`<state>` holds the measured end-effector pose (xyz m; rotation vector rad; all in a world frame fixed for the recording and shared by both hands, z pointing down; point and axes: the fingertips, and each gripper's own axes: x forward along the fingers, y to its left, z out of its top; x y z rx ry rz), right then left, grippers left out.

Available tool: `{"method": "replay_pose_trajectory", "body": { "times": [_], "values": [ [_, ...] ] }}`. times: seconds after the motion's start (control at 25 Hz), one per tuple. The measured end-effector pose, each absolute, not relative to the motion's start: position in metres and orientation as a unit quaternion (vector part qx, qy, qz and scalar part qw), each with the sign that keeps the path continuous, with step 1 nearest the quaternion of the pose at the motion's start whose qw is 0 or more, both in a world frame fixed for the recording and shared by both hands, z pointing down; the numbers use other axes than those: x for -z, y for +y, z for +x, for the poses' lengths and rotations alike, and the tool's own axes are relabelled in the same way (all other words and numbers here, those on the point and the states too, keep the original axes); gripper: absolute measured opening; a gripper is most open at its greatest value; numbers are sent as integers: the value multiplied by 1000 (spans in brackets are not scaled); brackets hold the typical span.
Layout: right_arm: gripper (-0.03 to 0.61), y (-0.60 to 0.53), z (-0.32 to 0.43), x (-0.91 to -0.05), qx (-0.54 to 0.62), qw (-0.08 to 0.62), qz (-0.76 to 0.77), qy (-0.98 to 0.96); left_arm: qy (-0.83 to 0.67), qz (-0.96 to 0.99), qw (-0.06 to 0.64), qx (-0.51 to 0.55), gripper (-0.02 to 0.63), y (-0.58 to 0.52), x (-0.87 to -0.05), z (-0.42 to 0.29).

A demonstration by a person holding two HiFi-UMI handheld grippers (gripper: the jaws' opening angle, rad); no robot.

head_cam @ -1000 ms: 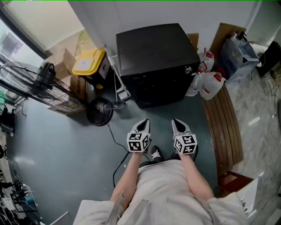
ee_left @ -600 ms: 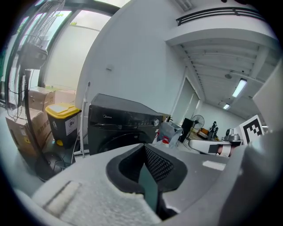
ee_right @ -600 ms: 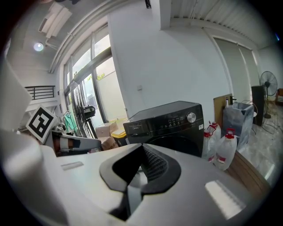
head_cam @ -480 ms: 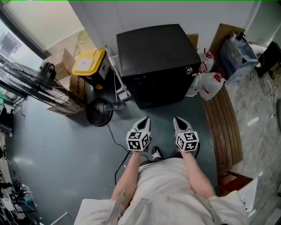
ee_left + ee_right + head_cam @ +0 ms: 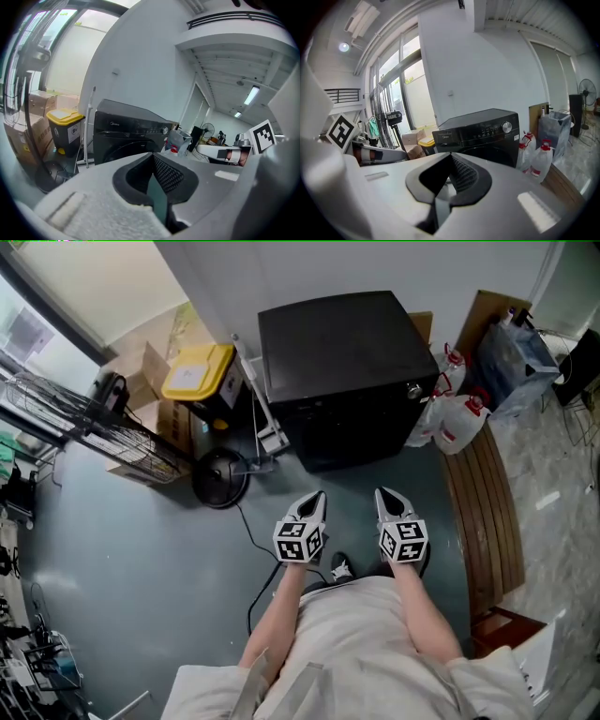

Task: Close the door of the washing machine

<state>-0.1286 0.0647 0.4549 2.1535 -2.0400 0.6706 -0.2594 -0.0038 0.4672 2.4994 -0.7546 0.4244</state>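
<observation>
The black washing machine (image 5: 347,371) stood at the upper centre of the head view against the white wall, and in the right gripper view its round door (image 5: 496,151) looked flush with the front panel. Both grippers hung side by side at lower centre, well short of the machine: the left gripper (image 5: 316,497) and the right gripper (image 5: 385,494) each had jaws pressed together with nothing between them. A yellow-lidded bin (image 5: 197,371) sat left of the machine and white jugs (image 5: 457,420) right of it.
</observation>
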Motion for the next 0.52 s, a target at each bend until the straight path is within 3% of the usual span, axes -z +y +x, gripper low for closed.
{"method": "replay_pose_trajectory", "body": {
  "times": [0.52],
  "values": [
    [2, 69, -121, -456, -224, 55, 706, -670, -281, 908, 263, -169, 5, -7, -478, -250]
  ]
}}
